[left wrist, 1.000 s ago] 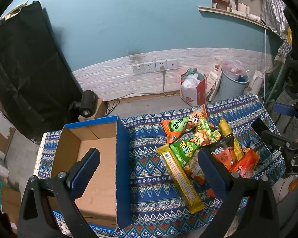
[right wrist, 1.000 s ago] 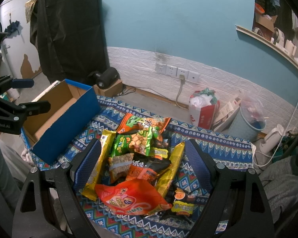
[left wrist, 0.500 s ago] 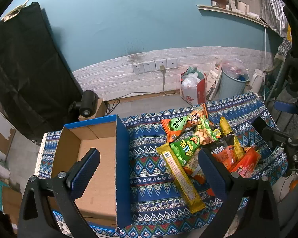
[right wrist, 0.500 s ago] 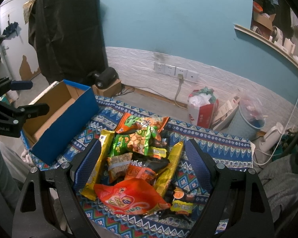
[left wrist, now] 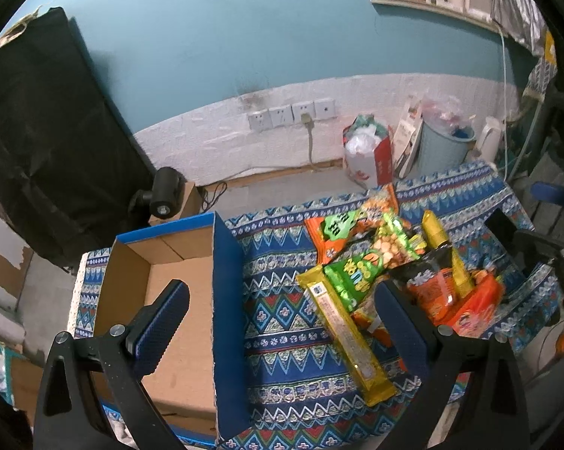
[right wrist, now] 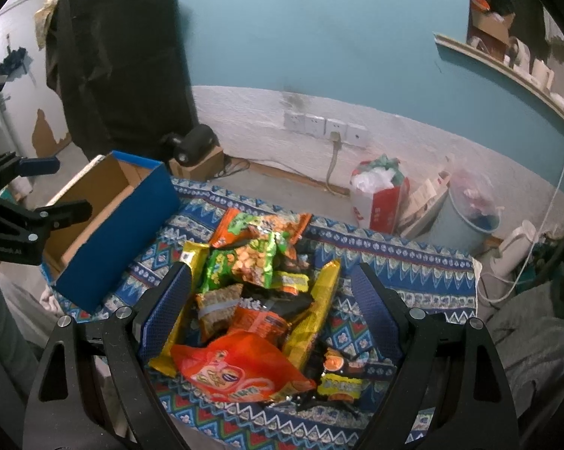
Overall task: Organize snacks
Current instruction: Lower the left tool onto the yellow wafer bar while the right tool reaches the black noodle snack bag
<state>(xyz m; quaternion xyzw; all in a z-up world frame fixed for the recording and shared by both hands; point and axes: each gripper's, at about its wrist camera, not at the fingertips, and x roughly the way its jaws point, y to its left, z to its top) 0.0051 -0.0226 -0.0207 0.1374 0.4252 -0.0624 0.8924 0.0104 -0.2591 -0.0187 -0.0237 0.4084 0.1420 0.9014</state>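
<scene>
A pile of snack packets (left wrist: 390, 262) lies on a patterned blue cloth (left wrist: 282, 307); it also shows in the right wrist view (right wrist: 255, 288). It holds a long yellow bar (left wrist: 347, 332), green bags (right wrist: 240, 262) and an orange bag (right wrist: 237, 369). An empty cardboard box with blue outer walls (left wrist: 177, 300) stands left of the pile, also in the right wrist view (right wrist: 105, 217). My left gripper (left wrist: 282, 311) is open and empty above the box's right wall. My right gripper (right wrist: 270, 300) is open and empty above the near side of the pile.
Behind the table are a white wall with sockets (left wrist: 293, 114), a red and white bag (left wrist: 368, 153), a grey bin (left wrist: 445, 146) and a white kettle (right wrist: 514, 247). A black cloth (right wrist: 113, 56) hangs at the left. A black lamp (left wrist: 165, 193) sits on a small box.
Both views have shifted only slightly. Both grippers stay open and empty, and the snacks and box have not moved.
</scene>
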